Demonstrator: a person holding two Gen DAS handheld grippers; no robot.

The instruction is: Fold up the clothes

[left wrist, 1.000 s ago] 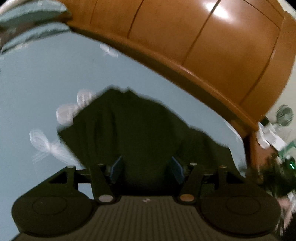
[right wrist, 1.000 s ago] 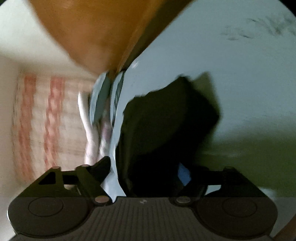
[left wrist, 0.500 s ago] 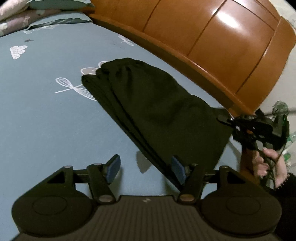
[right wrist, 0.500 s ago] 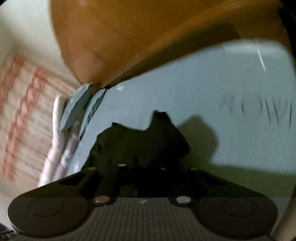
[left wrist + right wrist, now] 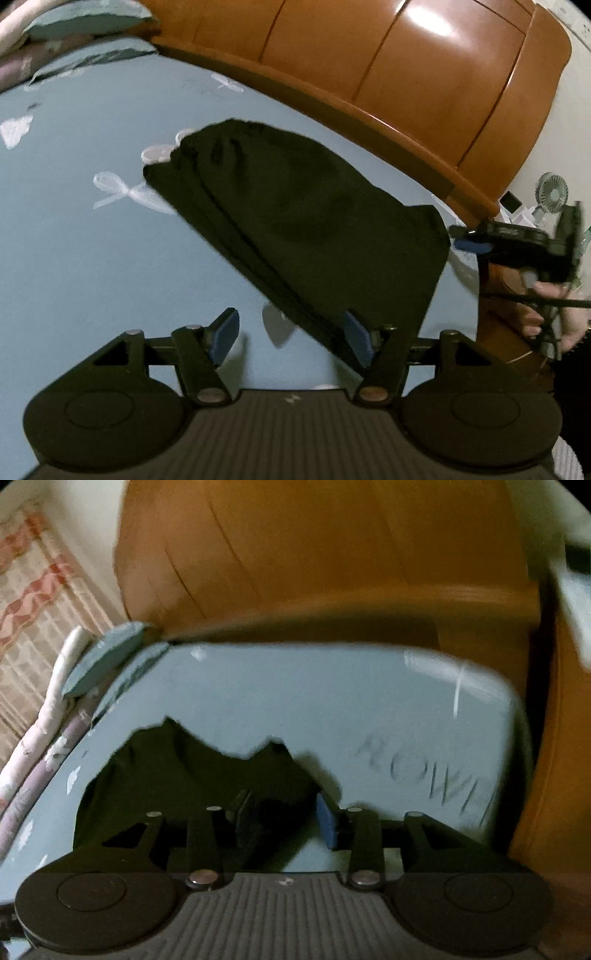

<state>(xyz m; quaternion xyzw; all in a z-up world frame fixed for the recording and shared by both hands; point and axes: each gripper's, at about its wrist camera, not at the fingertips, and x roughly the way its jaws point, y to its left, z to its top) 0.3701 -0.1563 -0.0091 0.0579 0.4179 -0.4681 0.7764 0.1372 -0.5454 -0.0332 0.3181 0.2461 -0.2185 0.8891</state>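
Observation:
A black garment [image 5: 295, 221] lies folded into a long wedge on the light blue bedsheet [image 5: 92, 277]. My left gripper [image 5: 291, 336] hovers open at the garment's near edge, its right pad over the folded hem and nothing between the pads. The right gripper [image 5: 471, 240], held by a hand [image 5: 554, 317], sits at the garment's far right corner. In the right wrist view its jaws [image 5: 286, 821] are opening above the dark cloth [image 5: 184, 775]; the pads stand apart and do not press on it.
A glossy wooden headboard [image 5: 406, 74] curves along the bed's far side. Pillows [image 5: 74, 22] are stacked at the top left corner. A small fan [image 5: 552, 194] and clutter stand beyond the bed's right end. A patterned curtain [image 5: 37, 590] hangs at the left.
The right gripper, shut on the cloth half a second ago, has parted its jaws, rolled and risen. The left gripper drew back from over the garment to its near edge.

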